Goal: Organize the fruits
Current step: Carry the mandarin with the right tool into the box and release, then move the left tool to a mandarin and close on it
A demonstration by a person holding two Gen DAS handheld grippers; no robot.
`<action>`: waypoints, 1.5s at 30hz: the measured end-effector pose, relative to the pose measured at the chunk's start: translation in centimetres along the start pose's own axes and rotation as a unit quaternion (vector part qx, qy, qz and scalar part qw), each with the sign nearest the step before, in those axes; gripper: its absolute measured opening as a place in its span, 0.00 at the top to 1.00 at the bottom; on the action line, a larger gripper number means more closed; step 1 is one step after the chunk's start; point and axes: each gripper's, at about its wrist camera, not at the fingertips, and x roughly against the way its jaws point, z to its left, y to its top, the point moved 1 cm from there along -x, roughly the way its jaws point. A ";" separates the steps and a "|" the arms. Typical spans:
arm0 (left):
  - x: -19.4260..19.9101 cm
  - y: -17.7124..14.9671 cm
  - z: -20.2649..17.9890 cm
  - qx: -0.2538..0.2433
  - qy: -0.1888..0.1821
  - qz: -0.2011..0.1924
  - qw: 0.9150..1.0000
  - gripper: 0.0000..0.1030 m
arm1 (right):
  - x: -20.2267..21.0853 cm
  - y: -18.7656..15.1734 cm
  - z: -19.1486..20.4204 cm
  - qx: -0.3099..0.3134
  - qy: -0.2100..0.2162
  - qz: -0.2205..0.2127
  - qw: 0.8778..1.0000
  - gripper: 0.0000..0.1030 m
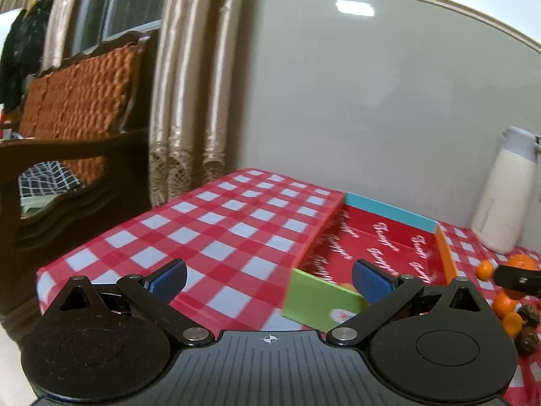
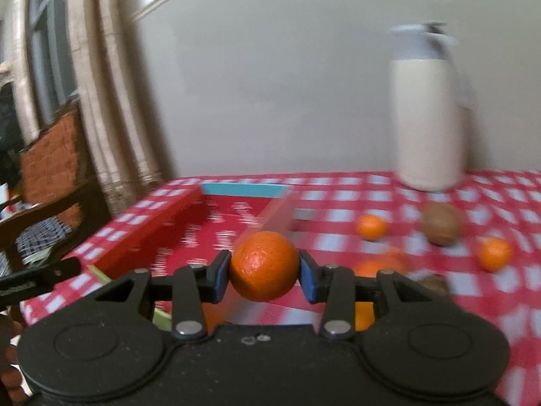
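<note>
My right gripper (image 2: pixel 264 272) is shut on an orange (image 2: pixel 264 266) and holds it above the table, just right of the red box (image 2: pixel 159 237). The box is shallow, red inside with white lettering, with blue, orange and green flaps (image 1: pixel 378 237). My left gripper (image 1: pixel 269 279) is open and empty, low over the checked cloth at the box's near left corner. Several small oranges (image 2: pixel 371 226) and brown round fruits (image 2: pixel 441 224) lie loose on the cloth right of the box; they also show at the right edge of the left wrist view (image 1: pixel 512 323).
A white thermos jug (image 2: pixel 429 111) stands at the back right near the wall. The red-and-white checked table (image 1: pixel 216 223) ends at the left, where a dark wooden chair (image 1: pixel 74 142) with an orange cushion and curtains (image 1: pixel 189 101) stand.
</note>
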 end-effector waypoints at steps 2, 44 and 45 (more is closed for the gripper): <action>-0.1 0.0 0.5 0.001 0.005 -0.001 1.000 0.00 | -1.4 0.3 1.6 0.011 0.016 0.007 1.000 0.60; 2.3 -1.9 -12.4 -0.121 -0.132 -0.013 0.984 0.00 | 9.4 -1.6 -10.7 -0.058 -0.266 -0.080 0.959 0.00; 2.4 -2.2 -13.2 -0.127 -0.142 -0.011 0.982 0.00 | 10.0 -1.7 -11.3 -0.064 -0.285 -0.088 0.952 0.00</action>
